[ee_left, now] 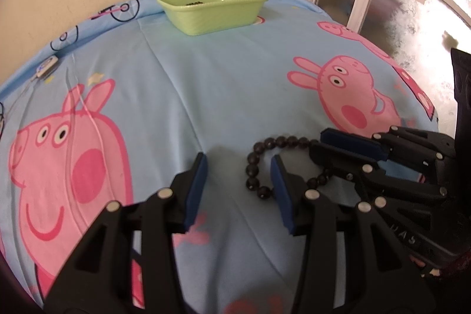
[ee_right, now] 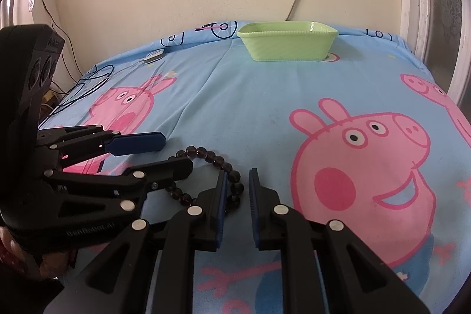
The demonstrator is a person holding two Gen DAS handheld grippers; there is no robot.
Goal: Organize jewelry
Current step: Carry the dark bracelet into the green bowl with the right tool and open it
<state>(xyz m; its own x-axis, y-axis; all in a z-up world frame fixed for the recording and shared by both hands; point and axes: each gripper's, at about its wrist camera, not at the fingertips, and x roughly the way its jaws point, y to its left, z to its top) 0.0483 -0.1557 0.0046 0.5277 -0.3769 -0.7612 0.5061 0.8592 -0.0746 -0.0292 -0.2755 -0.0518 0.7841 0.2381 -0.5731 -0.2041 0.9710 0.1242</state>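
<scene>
Bead bracelet (ee_right: pixel 212 167) lower centre on bed, right hand-held gripper (ee_right: pixel 238 184) clamped on bead strand; left hand-held gripper (ee_left: pixel 239 175) partly open, empty. Lift slowly, carry to green tray (ee_right: pixel 287 44) upper centre

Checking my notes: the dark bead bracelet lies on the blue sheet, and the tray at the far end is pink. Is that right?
Not quite: the tray is green, not pink, as the right wrist view shows. The dark bead bracelet does lie on the blue sheet.
</scene>
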